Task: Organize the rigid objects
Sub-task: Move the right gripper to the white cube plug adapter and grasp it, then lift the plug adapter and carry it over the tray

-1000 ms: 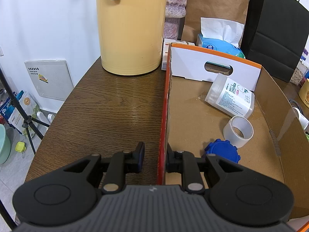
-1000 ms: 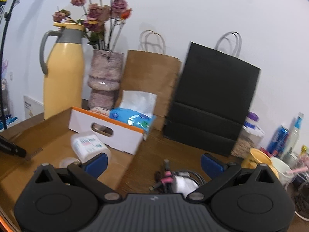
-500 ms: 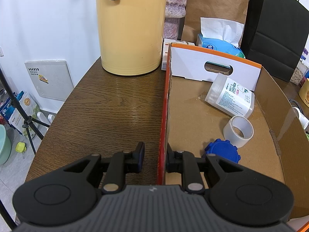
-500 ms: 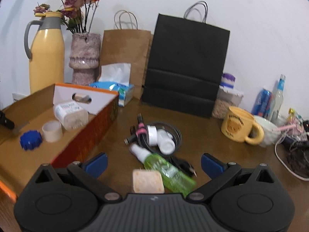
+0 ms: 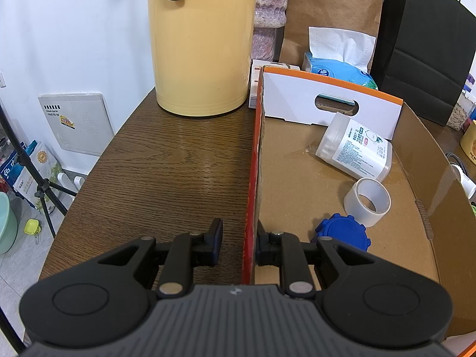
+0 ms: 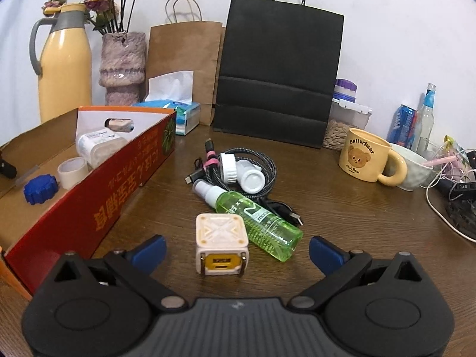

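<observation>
My left gripper is shut on the red side wall of the cardboard box, one finger outside and one inside. In the box lie a white labelled container, a clear tape roll and a blue ridged cap. My right gripper is open and empty, low over the table. A cream cube charger stands between its fingers, and a green spray bottle lies just beyond it. A white cap and small white bottle rest on a coiled cable.
A yellow thermos, vase, tissue pack, brown bag and black bag line the back. A bear mug, white bowl, jar, bottles and cords sit at the right. The table edge is to the left.
My right gripper has swung right from over the box and come down toward the table, so the cube charger now sits between its open fingers. My left gripper has not moved.
</observation>
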The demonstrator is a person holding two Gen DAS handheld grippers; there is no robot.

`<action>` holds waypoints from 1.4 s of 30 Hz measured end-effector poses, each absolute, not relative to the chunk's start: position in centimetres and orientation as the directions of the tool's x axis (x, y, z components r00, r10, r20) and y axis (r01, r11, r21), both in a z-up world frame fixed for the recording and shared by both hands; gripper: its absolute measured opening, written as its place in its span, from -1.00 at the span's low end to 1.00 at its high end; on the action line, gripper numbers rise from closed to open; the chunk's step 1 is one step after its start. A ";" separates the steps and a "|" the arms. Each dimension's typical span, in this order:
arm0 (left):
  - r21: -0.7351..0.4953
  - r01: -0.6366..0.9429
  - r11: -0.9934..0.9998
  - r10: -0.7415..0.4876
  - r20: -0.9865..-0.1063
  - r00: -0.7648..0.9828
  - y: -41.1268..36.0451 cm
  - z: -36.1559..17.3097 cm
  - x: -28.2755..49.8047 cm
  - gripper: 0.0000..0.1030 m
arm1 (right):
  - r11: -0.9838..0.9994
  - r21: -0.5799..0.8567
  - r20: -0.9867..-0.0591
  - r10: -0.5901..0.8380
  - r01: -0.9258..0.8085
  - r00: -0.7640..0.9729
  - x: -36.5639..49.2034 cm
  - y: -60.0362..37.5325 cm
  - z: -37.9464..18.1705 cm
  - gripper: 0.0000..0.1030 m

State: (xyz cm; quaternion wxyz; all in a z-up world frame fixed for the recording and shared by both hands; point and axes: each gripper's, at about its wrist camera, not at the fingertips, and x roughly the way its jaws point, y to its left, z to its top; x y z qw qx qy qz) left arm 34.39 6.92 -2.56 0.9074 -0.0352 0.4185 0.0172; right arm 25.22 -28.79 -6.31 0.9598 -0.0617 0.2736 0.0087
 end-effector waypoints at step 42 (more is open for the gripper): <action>-0.049 -0.060 0.997 0.002 -0.760 0.650 6.9 -2.6 34.4 -0.59 | 0.994 -0.081 -0.539 0.021 -0.076 0.842 28.1 -27.7 -6.6 -0.25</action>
